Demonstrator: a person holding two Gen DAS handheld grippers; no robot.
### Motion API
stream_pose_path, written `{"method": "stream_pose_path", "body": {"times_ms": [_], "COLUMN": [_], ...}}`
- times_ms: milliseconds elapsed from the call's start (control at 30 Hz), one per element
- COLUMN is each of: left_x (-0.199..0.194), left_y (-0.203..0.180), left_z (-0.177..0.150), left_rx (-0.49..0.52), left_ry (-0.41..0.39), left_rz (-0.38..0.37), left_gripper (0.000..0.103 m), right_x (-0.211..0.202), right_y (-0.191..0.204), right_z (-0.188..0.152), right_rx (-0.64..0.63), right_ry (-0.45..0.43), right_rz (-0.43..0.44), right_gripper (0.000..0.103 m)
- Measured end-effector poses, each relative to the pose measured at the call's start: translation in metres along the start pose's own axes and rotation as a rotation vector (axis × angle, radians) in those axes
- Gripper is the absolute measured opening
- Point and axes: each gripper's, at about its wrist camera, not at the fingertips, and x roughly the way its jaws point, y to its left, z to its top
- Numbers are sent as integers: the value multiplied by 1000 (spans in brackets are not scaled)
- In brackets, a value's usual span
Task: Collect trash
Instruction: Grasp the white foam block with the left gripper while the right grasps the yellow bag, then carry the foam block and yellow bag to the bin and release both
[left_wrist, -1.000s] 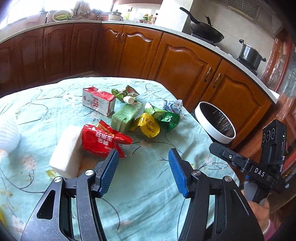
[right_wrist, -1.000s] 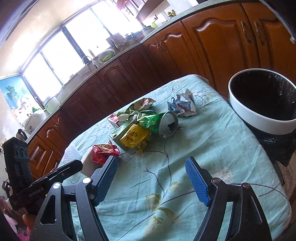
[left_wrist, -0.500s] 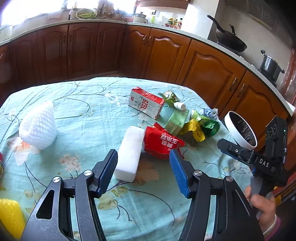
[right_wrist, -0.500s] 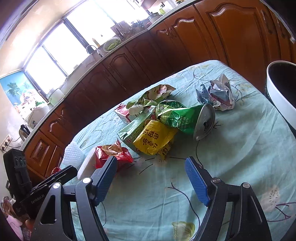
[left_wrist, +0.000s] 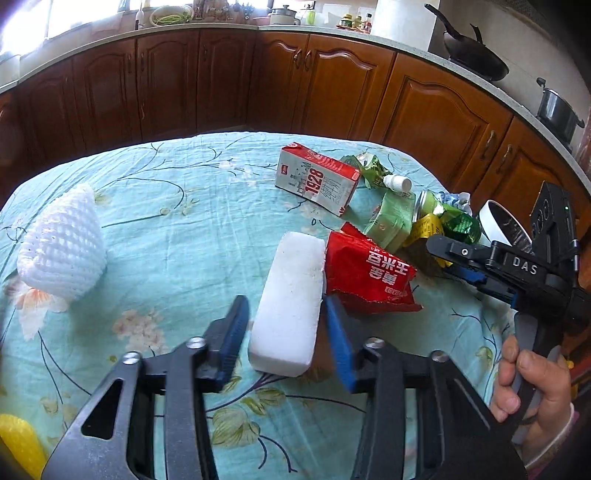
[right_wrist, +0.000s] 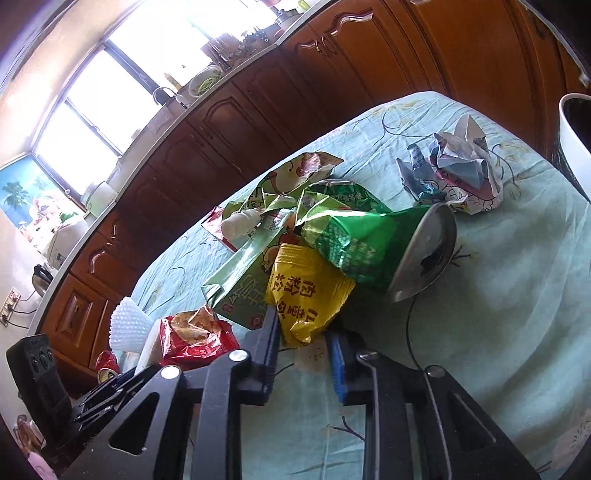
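Observation:
A white foam block (left_wrist: 291, 295) lies on the flowered tablecloth (left_wrist: 177, 221), touching a red snack bag (left_wrist: 369, 273). My left gripper (left_wrist: 286, 332) straddles the block's near end, its jaws closing, each blue pad a sliver off the block's sides. In the right wrist view a yellow packet (right_wrist: 306, 295) lies at the front of a trash heap. My right gripper (right_wrist: 301, 339) is closing around the packet's lower tip. Its left finger (right_wrist: 271, 332) is against the packet, and a dark gap remains at the right pad (right_wrist: 334, 354).
The heap holds a green carton (right_wrist: 243, 291), a crushed green can (right_wrist: 369, 243), crumpled paper (right_wrist: 454, 170) and a red-and-white milk carton (left_wrist: 317, 181). A white foam net (left_wrist: 62, 247) sits far left. The white-rimmed bin (right_wrist: 572, 136) stands off the table's right edge. Wooden cabinets ring the room.
Both grippers moved forward and down toward the trash, and both pairs of jaws narrowed. The left now flanks the foam block; the right has reached the yellow packet.

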Motion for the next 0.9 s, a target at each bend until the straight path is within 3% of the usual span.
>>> {"method": "stream_pose_path", "body": {"times_ms": [233,400,900], "left_x": [-27,-46,-41], "left_y": [-6,-19,-111], "left_z": [3,11,20], "left_rx": [-7,-21,95], "left_ry": [-71,-116,-90], "left_rz": [-4,-60,-259], "left_gripper": [29,29,29], "right_x": [-30,-64,-139], "right_y": [3,-2,-54], "right_z": [-14,-25,-34], "right_rx": [-49,-56,6], "right_ry": [-24,-59,-166], "right_rz": [16,20,-79], "right_gripper": [16,16,16]}}
